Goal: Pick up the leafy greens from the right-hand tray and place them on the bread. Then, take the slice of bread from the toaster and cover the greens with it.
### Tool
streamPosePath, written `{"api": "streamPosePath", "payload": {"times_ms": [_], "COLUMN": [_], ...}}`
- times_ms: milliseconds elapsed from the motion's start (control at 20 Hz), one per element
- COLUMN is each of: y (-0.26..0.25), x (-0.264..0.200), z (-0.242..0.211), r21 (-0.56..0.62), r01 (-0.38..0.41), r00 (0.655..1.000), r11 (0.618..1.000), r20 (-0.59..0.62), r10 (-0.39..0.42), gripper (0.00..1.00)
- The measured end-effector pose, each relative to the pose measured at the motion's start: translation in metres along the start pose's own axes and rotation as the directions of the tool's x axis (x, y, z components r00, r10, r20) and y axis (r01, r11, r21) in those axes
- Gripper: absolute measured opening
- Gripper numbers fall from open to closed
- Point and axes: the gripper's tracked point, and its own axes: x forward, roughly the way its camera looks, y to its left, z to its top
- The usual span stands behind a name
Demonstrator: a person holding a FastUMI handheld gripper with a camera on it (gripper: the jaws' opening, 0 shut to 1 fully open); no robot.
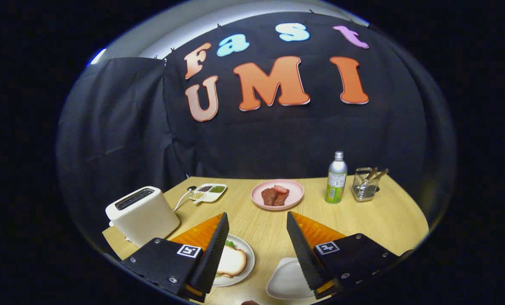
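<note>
Gripper (256, 228) spread wide, holding nothing, above the near edge of the table (384, 220). Bread (232, 261) on a plate (248, 258) under the left finger, greens (230, 243) peeking out. White tray (286, 281) by the right finger. Toaster (142, 216) at the left edge.

We see our handheld two-finger gripper (256, 245) held above the tabletop and pointing toward the far side, tilted a little downward. Its fingers stand wide apart, one on the left and one on the right, with nothing between them and neither pressing on anything. Each finger's wedge-shaped body widens toward us at the near end.
</note>
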Motion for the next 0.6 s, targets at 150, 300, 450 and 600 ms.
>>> {"api": "streamPosePath", "payload": {"times_ms": [150, 300, 450, 600], "y": [-0.009, -0.017, -0.022, -0.030], "x": [-0.018, -0.035, -0.049, -0.056], "z": [0.024, 0.046, 0.056, 0.060], "r21": [-0.050, -0.098, -0.102, -0.103], "r01": [0.046, 0.106, 0.145, 0.185], "r00": [0.990, 0.965, 0.946, 0.932], "r11": [0.998, 0.990, 0.984, 0.977], "r20": [0.133, 0.250, 0.307, 0.335], "r10": [-0.039, -0.078, -0.107, -0.141], "gripper": [0.85, 0.86, 0.89, 0.91]}}
